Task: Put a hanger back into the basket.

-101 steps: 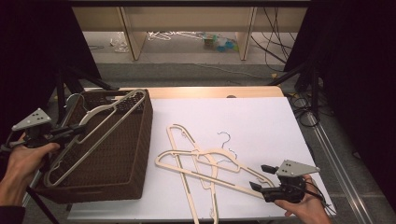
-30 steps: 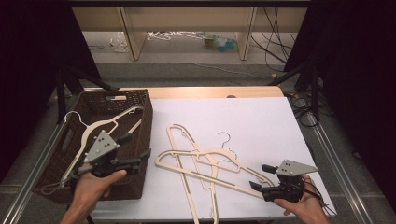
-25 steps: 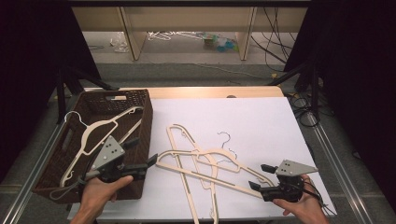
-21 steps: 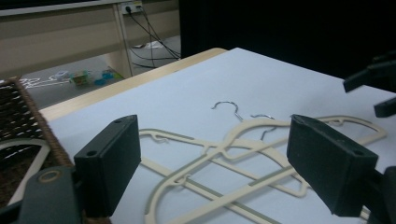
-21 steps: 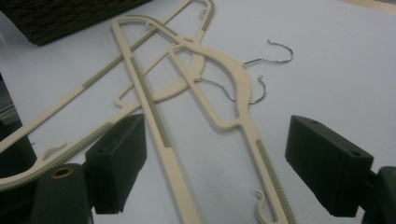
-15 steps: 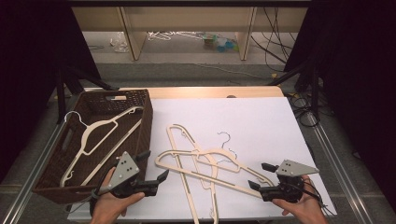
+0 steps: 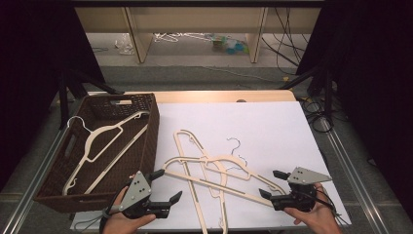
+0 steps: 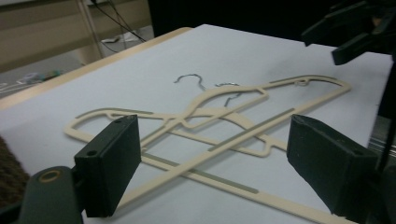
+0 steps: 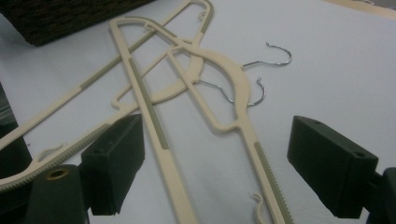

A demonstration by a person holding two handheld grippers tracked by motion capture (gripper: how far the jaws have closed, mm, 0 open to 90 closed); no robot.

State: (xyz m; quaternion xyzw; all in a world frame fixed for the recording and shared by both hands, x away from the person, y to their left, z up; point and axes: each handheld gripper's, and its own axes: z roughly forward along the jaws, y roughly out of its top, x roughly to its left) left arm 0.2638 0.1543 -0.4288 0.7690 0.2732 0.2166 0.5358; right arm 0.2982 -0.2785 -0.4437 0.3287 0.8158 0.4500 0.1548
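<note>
Cream hangers (image 7: 214,173) overlap in a tangle, ends cut off, between the spread left gripper (image 7: 160,187) and spread right gripper (image 7: 272,184).

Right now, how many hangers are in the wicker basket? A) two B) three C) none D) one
D: the high view shows a single cream hanger lying inside the brown wicker basket, while the other hangers lie crossed on the white tabletop.

No text, label, brand, number or sign could be read anywhere in these views, neither on the table's things nor beyond it.
</note>
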